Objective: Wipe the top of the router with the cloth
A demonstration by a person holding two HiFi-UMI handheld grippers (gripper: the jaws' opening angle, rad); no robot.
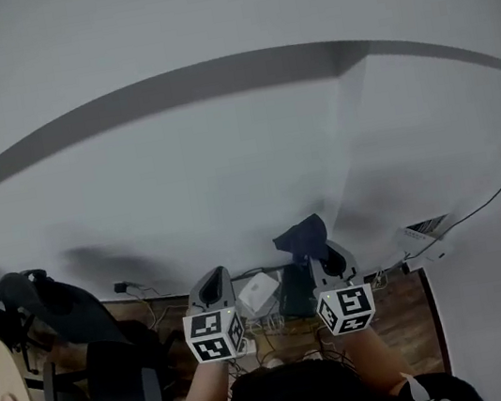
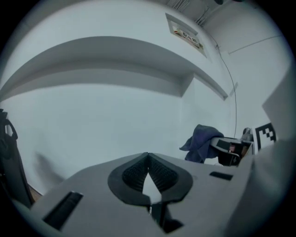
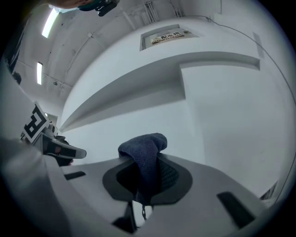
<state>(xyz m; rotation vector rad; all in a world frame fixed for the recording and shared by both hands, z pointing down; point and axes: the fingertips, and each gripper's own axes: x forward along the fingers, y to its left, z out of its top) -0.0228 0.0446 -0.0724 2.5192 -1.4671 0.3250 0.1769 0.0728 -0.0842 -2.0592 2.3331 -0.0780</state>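
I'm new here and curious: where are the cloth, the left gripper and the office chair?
cloth (image 3: pixel 142 146), right gripper view, its bunched top.
left gripper (image 2: pixel 148 156), left gripper view, between the jaw tips.
office chair (image 1: pixel 124 382), head view, its seat.

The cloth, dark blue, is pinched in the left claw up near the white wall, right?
No: the right gripper view shows the dark blue cloth pinched in the right claw, up near the white wall; the left claw is shut, empty.

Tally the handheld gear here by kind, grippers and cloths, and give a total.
Grippers: 2, the left gripper and the right gripper
Dark blue cloths: 1, the cloth clamped in the right gripper
Total: 3
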